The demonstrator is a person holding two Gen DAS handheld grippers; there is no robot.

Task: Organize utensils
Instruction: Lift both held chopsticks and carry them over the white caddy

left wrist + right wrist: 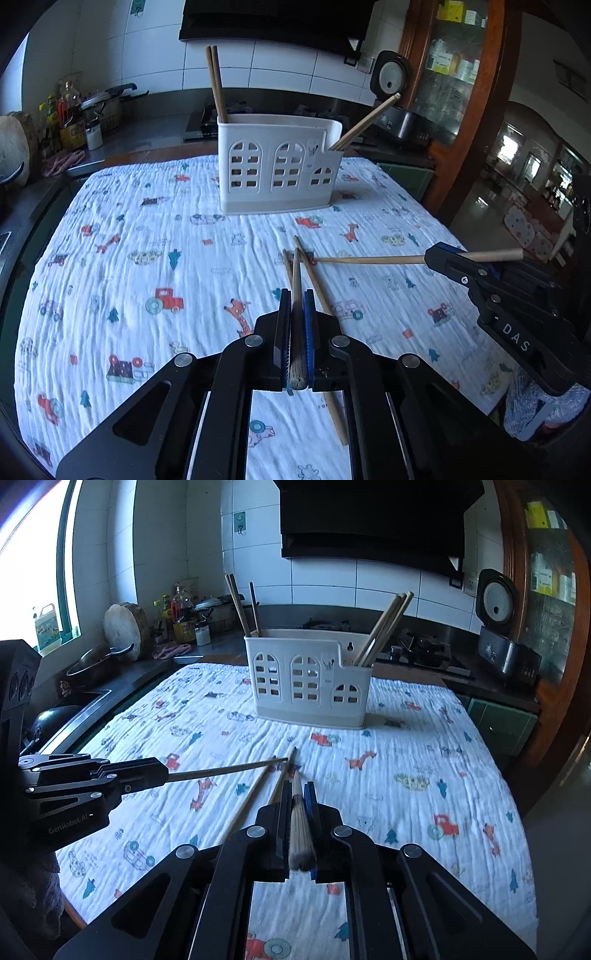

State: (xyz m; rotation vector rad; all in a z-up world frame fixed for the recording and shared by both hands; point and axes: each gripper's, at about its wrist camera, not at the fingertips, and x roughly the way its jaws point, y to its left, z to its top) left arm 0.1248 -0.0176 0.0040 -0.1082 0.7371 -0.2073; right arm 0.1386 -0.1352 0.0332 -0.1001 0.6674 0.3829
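My left gripper (296,306) and right gripper (298,797) each pinch one chopstick (296,280); I keep both level toward the holder (280,162).

Twin wrist views — shared white holder (279,164)

Home kitchen: rice cooker (392,75), hob (421,653).

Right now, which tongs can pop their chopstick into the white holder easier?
Probably right, narrowly. Left tongs and right tongs each grip a chopstick facing the holder, but its low compartment sits rightward.
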